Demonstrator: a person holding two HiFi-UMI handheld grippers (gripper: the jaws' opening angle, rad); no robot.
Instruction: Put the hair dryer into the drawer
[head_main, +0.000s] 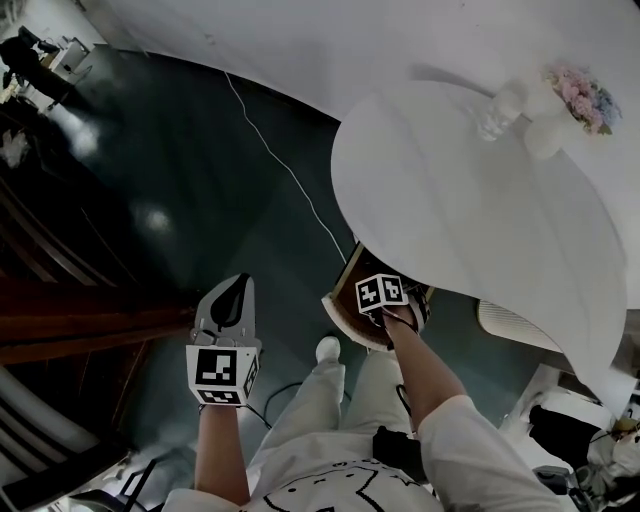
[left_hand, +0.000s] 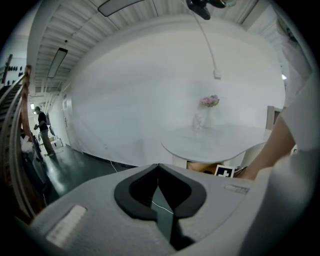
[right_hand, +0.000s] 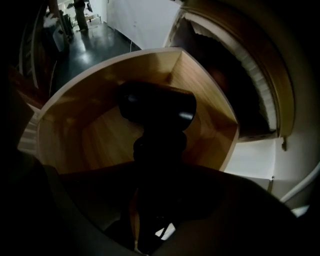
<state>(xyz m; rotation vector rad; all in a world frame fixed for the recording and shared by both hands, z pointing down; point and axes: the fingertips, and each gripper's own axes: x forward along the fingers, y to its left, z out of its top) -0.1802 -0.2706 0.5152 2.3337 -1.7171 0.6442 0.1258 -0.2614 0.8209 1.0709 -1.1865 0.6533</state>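
Now the right gripper (head_main: 383, 300) points steeply down into the open wooden drawer (right_hand: 95, 135), which sticks out under the near edge of the round white table (head_main: 470, 210). Its jaws pinch the black hair dryer (right_hand: 157, 107) by the handle. The barrel lies crosswise ahead of them, inside the drawer walls and over the wooden bottom; whether it touches the bottom I cannot tell. To the left, well apart from the drawer, the left gripper (head_main: 236, 290) hangs over the dark floor (head_main: 170, 160) — its jaws are pressed together, tips meeting, with nothing between them. A thin white cable (head_main: 285, 165) runs across the floor from the far wall toward the table. Pink flowers (head_main: 582, 95) stand on the table's far right side.
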